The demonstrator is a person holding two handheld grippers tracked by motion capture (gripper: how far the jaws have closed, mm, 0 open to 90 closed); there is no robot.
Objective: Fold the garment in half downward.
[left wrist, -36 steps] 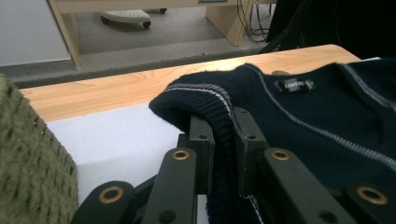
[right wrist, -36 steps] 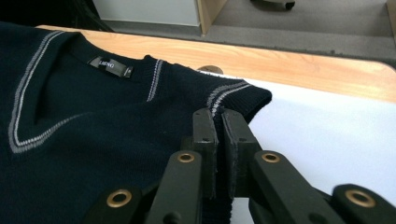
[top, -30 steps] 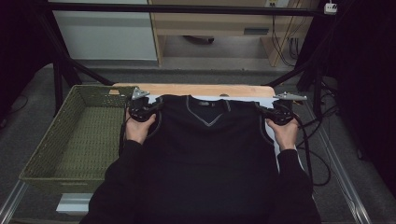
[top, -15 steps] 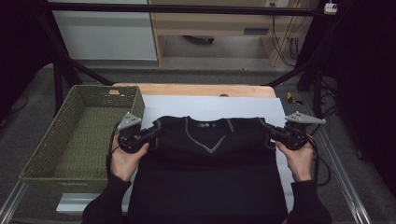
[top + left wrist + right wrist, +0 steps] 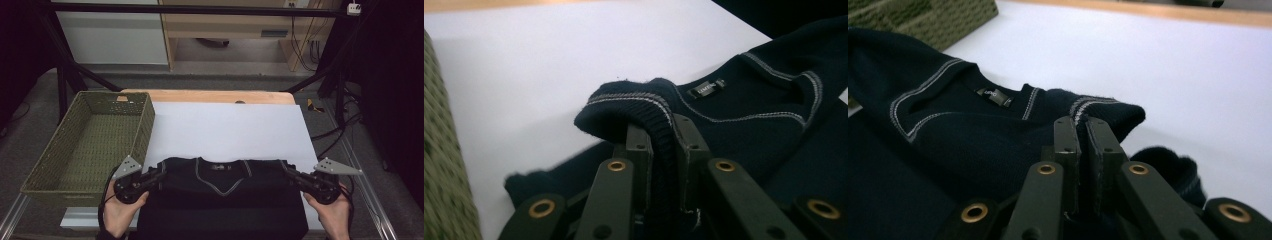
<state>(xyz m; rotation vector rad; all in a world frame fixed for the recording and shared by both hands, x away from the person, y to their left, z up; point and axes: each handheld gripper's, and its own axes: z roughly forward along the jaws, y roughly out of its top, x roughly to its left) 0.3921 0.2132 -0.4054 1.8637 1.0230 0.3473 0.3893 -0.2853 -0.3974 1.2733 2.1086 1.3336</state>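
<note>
since the sweater (image 5: 222,200) looks soft and floppy, each hand-held gripper (left (image 5: 161,176), right (image 5: 289,172)) is pinching a shoulder, probably the best spot.

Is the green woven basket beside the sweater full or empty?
Empty: the high view shows the green woven basket with only its bare woven bottom inside, while the dark sweater lies outside on the white sheet.

High view: dim room, corners falling to near black; light from above lands on the white sheet (image 5: 225,132), the brightest area, without glare. Dark sweater (image 5: 222,200) underexposed, folds barely readable. Soft, low-detail rendering throughout. Left and right gripper views: sheet evenly lit, pale; sweater stitching fairly sharp; near claw parts and woven basket (image 5: 444,165) blurred; soft shadow under lifted cloth.
</note>
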